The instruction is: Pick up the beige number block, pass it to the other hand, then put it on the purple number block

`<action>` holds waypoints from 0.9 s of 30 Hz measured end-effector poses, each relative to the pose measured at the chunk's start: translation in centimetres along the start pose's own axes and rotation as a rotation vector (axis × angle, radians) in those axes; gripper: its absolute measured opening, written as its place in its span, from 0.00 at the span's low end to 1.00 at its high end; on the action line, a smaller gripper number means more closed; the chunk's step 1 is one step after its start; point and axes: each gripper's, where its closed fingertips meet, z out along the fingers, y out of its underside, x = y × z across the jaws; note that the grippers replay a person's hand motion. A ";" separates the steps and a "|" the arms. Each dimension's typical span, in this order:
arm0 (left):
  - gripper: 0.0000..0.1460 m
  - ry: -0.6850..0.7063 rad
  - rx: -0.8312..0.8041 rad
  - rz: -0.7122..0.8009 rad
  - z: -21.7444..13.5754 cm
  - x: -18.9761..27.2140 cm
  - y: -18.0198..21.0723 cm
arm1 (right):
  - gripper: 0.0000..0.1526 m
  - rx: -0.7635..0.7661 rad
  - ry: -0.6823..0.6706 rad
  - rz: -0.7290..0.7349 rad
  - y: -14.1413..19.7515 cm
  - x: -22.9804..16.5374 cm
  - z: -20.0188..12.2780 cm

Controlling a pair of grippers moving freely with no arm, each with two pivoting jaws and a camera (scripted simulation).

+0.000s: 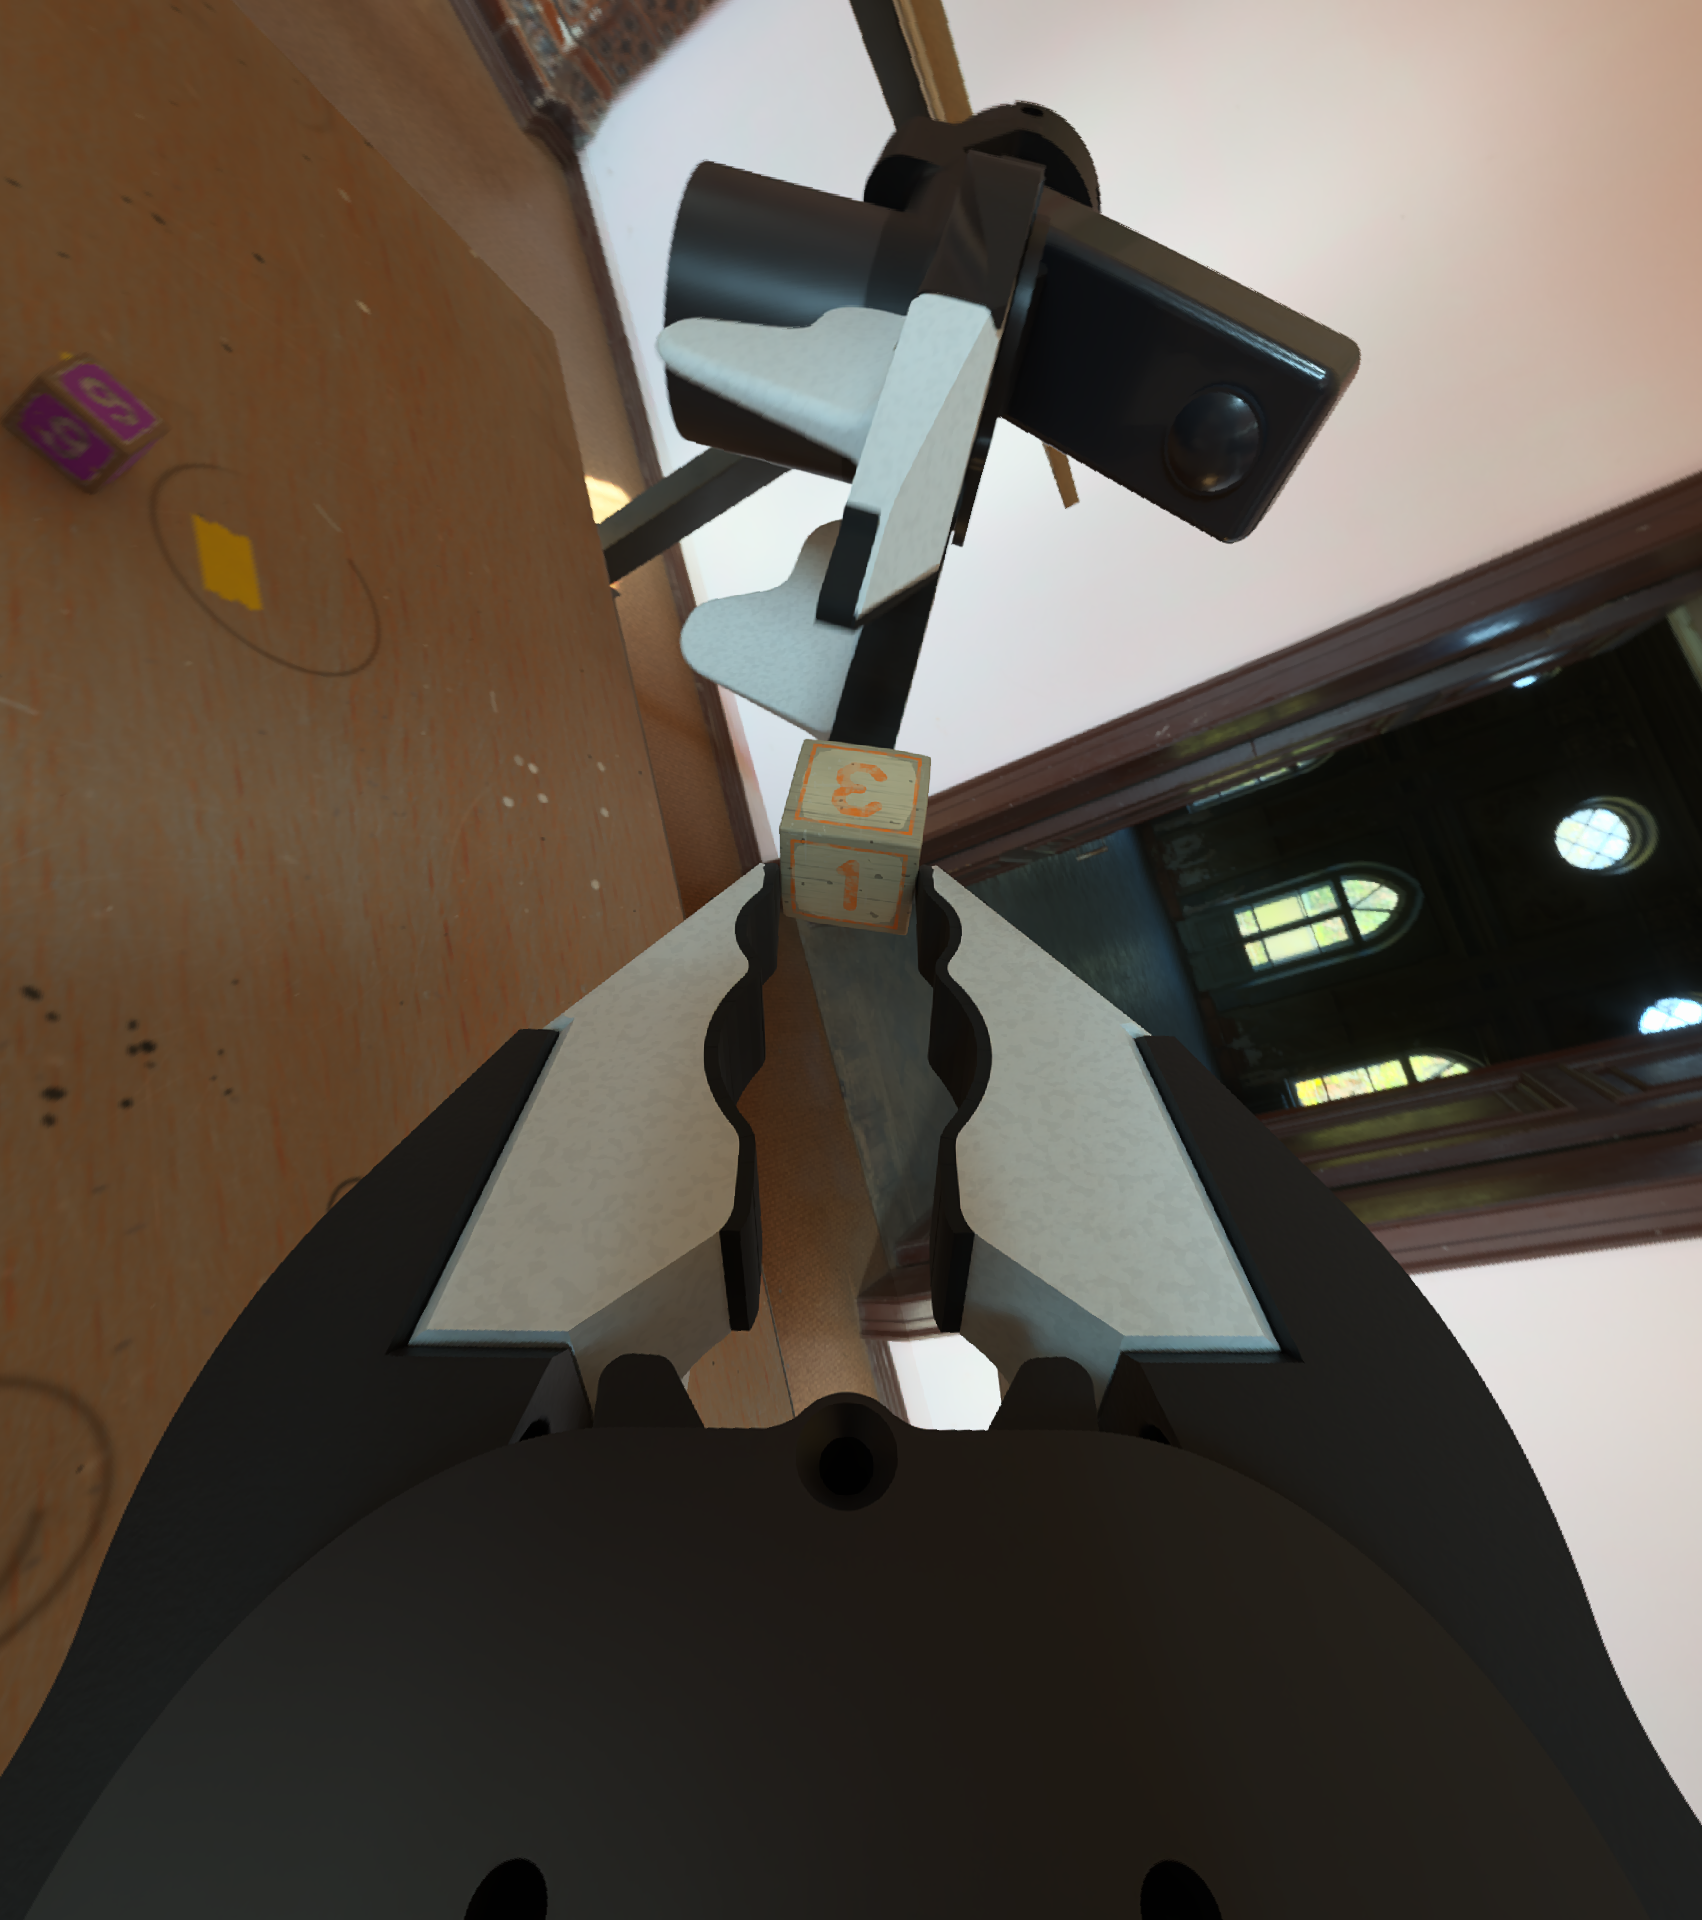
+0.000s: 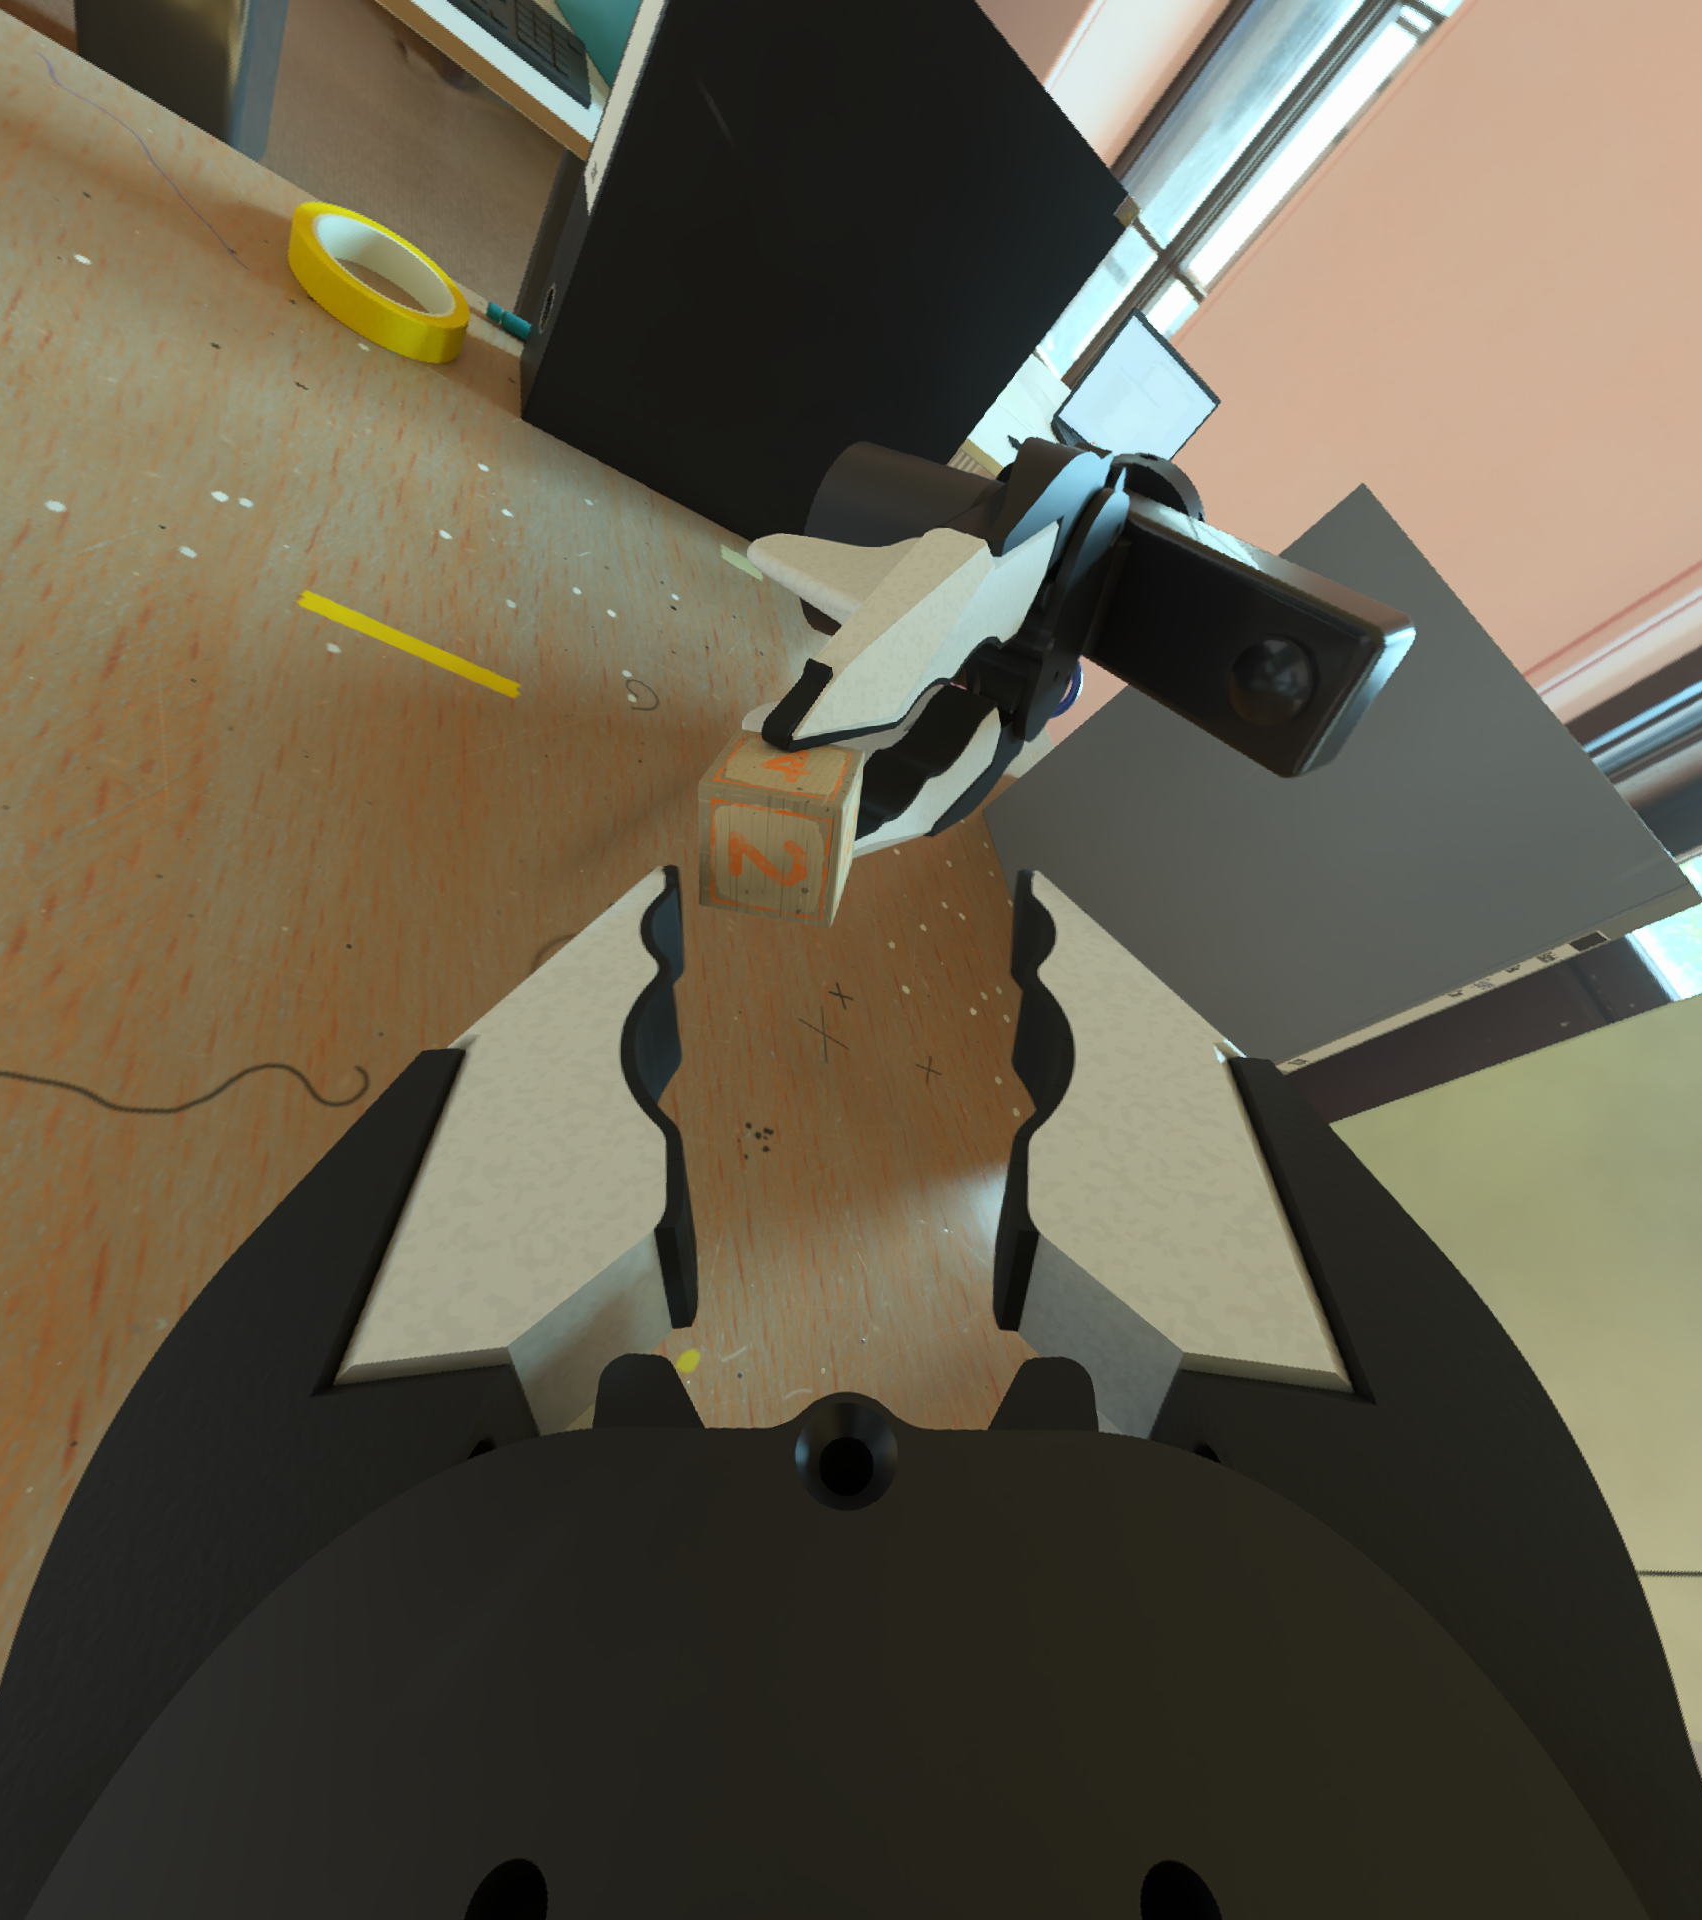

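My left gripper (image 1: 847,883) is shut on the beige number block (image 1: 857,831) and holds it at its fingertips, in the air above the table. My right gripper (image 1: 805,644) hangs just beyond the block with its jaws apart. In the right wrist view my right gripper (image 2: 847,883) is open and empty. There the beige block (image 2: 774,842) sits just past its fingertips, nearer the left finger, still clamped by the left gripper (image 2: 826,779). The purple number block (image 1: 83,431) lies on the wooden table (image 1: 203,883), far left.
A yellow tape mark (image 1: 226,561) inside a drawn circle lies near the purple block. A yellow tape roll (image 2: 379,281) and a tall black box (image 2: 805,260) stand at the table's far side. A yellow strip (image 2: 407,642) is stuck to the tabletop.
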 end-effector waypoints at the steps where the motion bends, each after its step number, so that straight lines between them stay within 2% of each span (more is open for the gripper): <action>1: 0.18 0.011 -0.008 0.004 0.3 0.2 0.0 | 0.39 0.000 -0.004 -0.001 -0.1 -0.1 0.0; 5: 0.18 0.040 -0.010 0.001 1.0 0.5 -0.6 | 0.19 -0.020 -0.033 -0.022 0.1 -0.6 -0.6; 8: 0.18 0.062 0.006 -0.002 1.5 0.4 -1.2 | 0.18 -0.048 -0.060 -0.016 0.4 -0.3 -1.3; 11: 0.37 0.081 0.092 0.046 1.3 0.8 -2.5 | 0.18 -0.079 -0.086 -0.004 0.8 0.5 -3.1; 13: 0.41 0.034 0.154 0.097 0.6 0.9 -3.2 | 0.18 -0.143 -0.104 -0.003 1.8 1.1 -4.9; 16: 0.42 -0.090 0.231 0.189 -0.6 1.4 -3.2 | 0.18 -0.392 -0.188 0.062 6.5 1.7 -8.3; 20: 0.34 -0.314 0.315 0.299 -0.8 1.7 -1.4 | 0.18 -0.804 -0.354 0.250 16.4 0.9 -13.2; 24: 0.29 -0.378 0.400 0.348 0.0 1.9 0.7 | 0.18 -1.000 -0.526 0.400 22.7 -2.2 -15.1; 27: 0.28 -0.401 0.425 0.314 -0.1 1.0 1.7 | 0.18 -1.024 -0.609 0.482 24.5 -4.0 -14.6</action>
